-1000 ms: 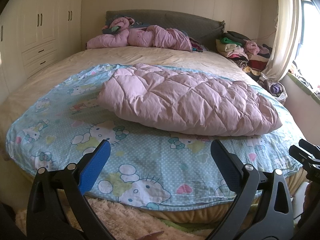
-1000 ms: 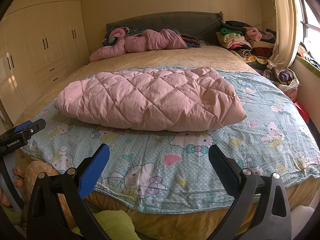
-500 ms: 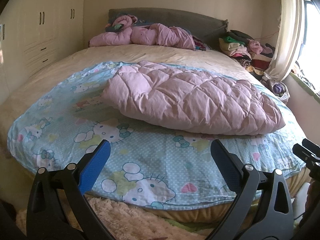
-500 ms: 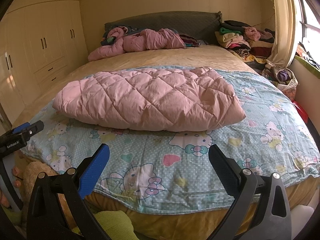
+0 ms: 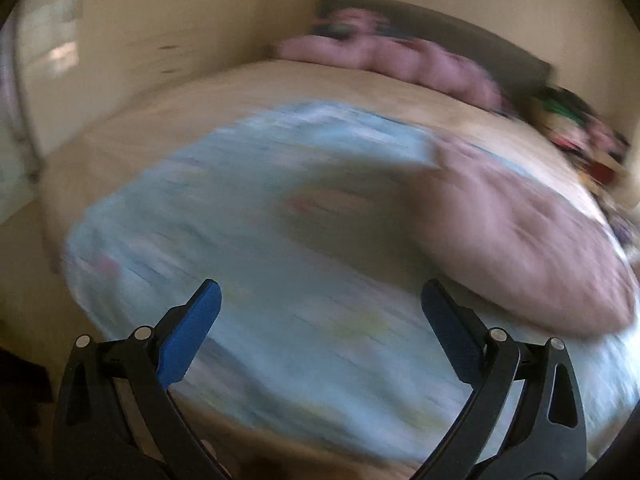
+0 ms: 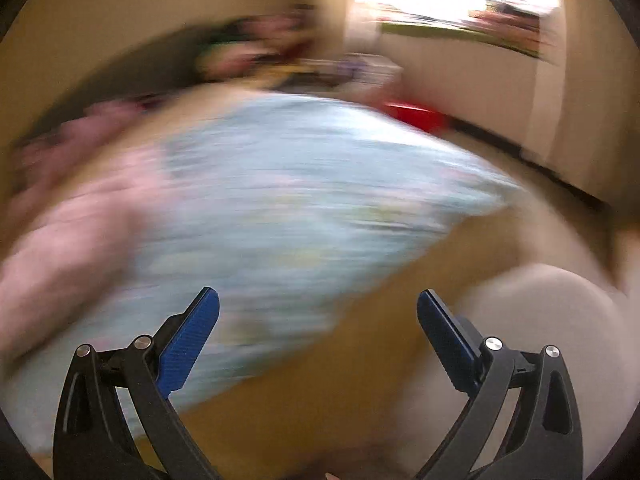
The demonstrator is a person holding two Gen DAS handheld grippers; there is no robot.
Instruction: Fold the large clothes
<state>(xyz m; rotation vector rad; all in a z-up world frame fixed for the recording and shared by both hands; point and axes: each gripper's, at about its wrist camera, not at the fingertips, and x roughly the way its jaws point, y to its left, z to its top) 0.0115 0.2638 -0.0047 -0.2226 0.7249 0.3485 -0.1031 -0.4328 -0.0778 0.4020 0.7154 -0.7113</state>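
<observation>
Blurring both views: pink quilt [image 5: 520, 248] on blue sheet [image 6: 304, 200], jaws empty

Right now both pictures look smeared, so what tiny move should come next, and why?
Probably steady both first. Left hand-held gripper and right hand-held gripper are open and empty, and the pink quilted garment on the blue sheet is too blurred to aim at.

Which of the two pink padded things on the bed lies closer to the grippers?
The pink quilted jacket spread on the light blue sheet is closer. The other pink bundle lies far back against the dark headboard.
</observation>
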